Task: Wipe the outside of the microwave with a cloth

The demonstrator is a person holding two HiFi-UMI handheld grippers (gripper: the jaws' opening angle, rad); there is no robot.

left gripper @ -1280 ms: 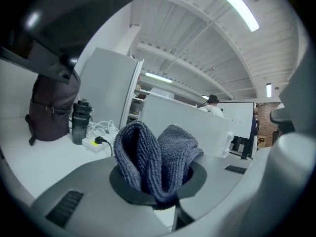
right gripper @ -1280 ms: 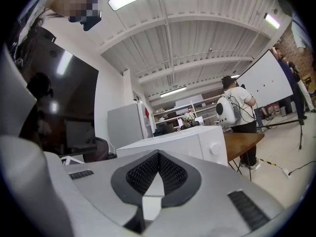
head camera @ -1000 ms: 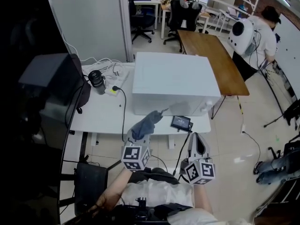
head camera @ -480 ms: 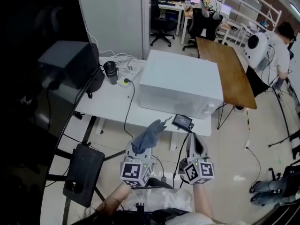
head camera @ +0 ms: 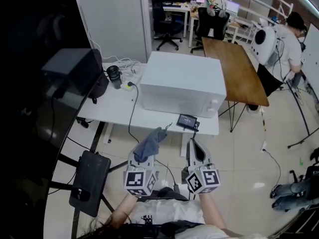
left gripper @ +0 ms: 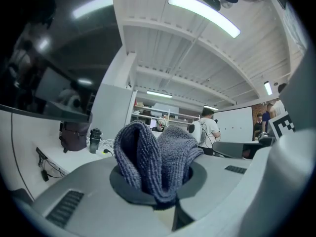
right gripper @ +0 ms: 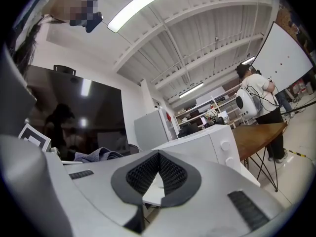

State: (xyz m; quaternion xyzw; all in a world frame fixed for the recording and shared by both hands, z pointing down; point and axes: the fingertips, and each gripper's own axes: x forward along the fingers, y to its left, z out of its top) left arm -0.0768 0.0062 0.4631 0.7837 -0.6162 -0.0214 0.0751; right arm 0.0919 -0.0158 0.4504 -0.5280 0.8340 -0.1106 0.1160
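Left tongs (head camera: 143,156) clamp cloth (head camera: 151,142); right tongs (head camera: 193,146) together, empty; microwave (head camera: 182,81) ahead, apart.

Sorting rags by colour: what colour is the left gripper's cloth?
Blue-grey, ribbed knit; the cloth shows best in the left gripper view.

Cloth (left gripper: 154,157) end unseen inside left tool (left gripper: 159,197)

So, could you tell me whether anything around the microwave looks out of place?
Only slightly: a small black device is perched at the desk's front edge, right before the microwave, its cable hanging off. Loose cables pile up at the microwave's back-left.
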